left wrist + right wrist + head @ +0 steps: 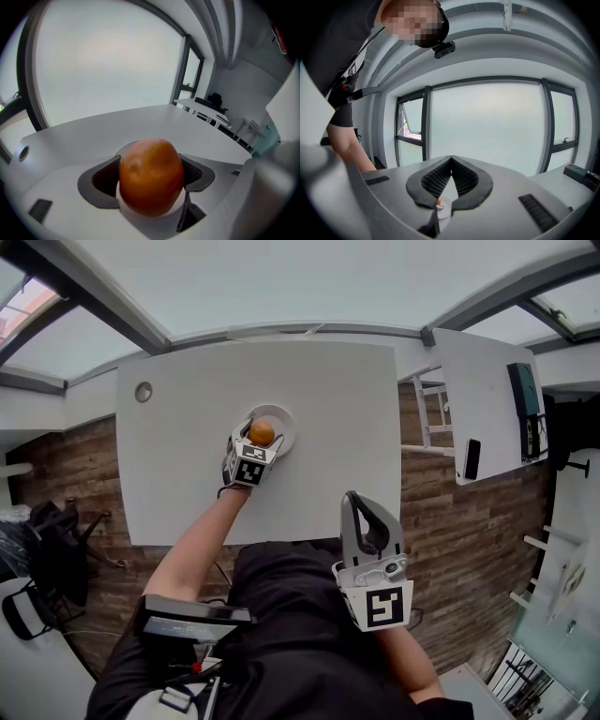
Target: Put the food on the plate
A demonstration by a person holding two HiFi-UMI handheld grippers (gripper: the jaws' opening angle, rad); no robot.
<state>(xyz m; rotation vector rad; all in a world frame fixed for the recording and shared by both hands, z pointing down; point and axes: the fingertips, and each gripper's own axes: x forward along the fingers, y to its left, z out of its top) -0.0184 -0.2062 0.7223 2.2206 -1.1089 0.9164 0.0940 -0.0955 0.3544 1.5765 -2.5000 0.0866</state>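
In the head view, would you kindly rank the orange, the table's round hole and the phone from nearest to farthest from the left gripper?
1. Orange, between the left gripper's jaws.
2. Round hole, at the table's left.
3. Black phone, on the right-hand table.

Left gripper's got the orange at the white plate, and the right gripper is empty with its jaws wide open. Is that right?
Not quite: the right gripper is empty, but its jaws are closed, tips together, as the right gripper view shows. The left gripper does hold the orange at the white plate.
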